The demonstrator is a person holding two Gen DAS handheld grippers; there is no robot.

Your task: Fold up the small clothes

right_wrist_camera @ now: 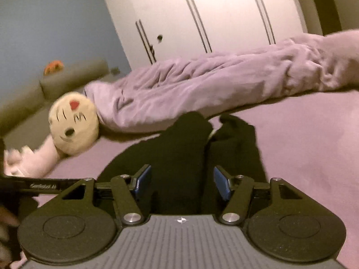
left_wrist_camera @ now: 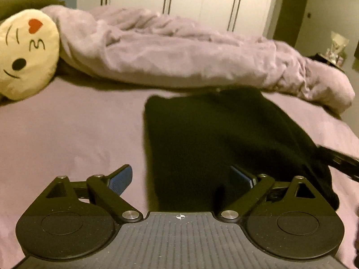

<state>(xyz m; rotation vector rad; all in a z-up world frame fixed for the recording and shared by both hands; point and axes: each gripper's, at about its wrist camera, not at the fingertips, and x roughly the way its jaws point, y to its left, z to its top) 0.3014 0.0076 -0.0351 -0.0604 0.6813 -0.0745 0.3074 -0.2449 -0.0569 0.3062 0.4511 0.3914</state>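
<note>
A small black garment lies on the purple bed sheet. In the left wrist view my left gripper is open over the garment's near left edge, its left pad over bare sheet and its right pad over the cloth. In the right wrist view the garment shows two dark lobes pointing away. My right gripper is open just above its near part, with nothing between the blue pads. Part of the right gripper shows at the left wrist view's right edge.
A bunched lilac blanket lies across the far side of the bed. A round yellow emoji cushion sits at the far left. White wardrobe doors stand behind the bed. A grey sofa is at left.
</note>
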